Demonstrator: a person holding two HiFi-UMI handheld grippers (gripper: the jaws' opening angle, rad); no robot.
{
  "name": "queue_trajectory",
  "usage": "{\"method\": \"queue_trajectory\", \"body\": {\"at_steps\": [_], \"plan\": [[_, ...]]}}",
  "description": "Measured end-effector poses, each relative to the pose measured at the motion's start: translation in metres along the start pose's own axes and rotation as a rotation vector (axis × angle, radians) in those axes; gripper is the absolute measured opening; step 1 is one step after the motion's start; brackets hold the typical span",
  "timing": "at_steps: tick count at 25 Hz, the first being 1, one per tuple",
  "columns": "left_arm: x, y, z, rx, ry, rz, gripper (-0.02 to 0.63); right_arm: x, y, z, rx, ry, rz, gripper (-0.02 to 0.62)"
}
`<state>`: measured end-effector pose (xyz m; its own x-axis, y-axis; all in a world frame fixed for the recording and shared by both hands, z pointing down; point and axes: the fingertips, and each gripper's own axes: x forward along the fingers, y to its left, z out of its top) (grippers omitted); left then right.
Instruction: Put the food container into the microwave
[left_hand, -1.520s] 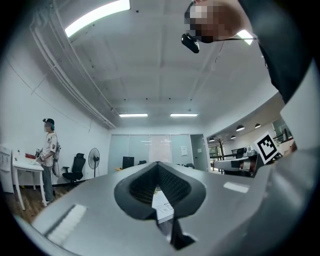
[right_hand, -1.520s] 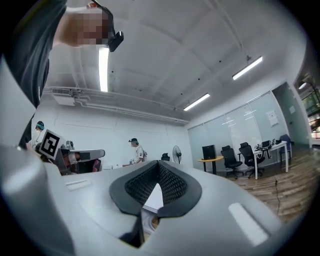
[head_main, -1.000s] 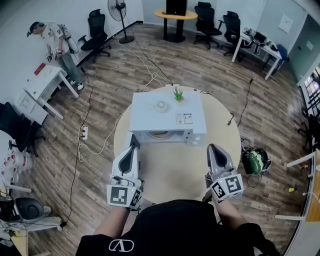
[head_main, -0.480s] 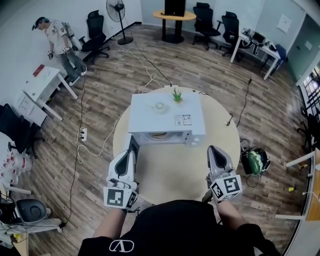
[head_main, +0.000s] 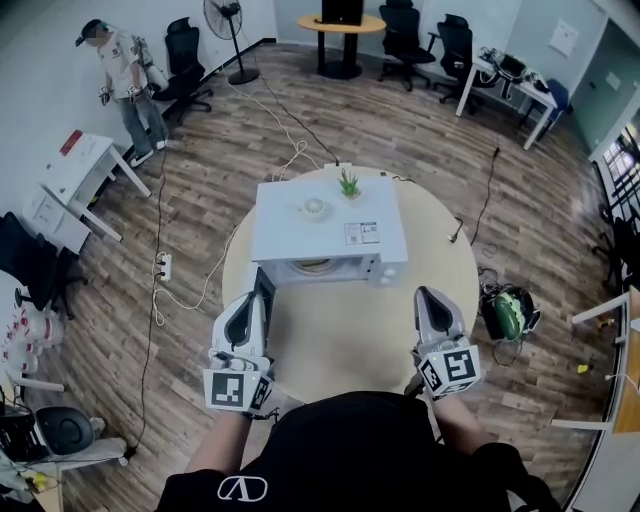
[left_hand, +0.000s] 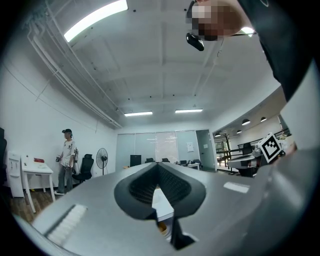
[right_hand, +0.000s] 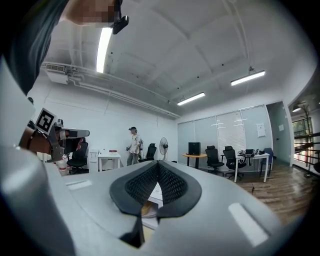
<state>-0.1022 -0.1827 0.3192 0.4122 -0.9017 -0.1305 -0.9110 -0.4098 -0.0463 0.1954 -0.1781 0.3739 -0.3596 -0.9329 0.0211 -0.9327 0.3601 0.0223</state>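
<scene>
A white microwave (head_main: 330, 228) stands on a round table (head_main: 455, 285) with its dark door (head_main: 263, 285) swung open to the left. Inside its cavity sits a food container (head_main: 312, 267) with something yellowish in it. My left gripper (head_main: 253, 300) is shut and empty, near the table's front left, its tip close to the open door. My right gripper (head_main: 428, 295) is shut and empty at the front right, apart from the microwave. In the left gripper view the shut gripper (left_hand: 159, 169) hides most of the microwave. The right gripper view shows the shut gripper (right_hand: 159, 166) with the container (right_hand: 144, 208) partly visible below it.
A small potted plant (head_main: 348, 184) and a white round object (head_main: 315, 208) rest on the microwave's top. Cables run across the wooden floor. A person (head_main: 120, 75) stands at the far left by a white desk (head_main: 85, 165). Office chairs and tables line the back.
My left gripper has drawn back slightly toward me. The right gripper has barely moved. The person at the far left has stepped further back.
</scene>
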Motion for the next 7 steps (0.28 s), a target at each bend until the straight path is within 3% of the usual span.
{"method": "queue_trajectory", "body": {"at_steps": [7], "plan": [[0.0027, -0.0061, -0.0002, 0.002, 0.002, -0.01, 0.0, -0.0053, -0.005, -0.0021, -0.009, 0.004, -0.014, 0.008]]}}
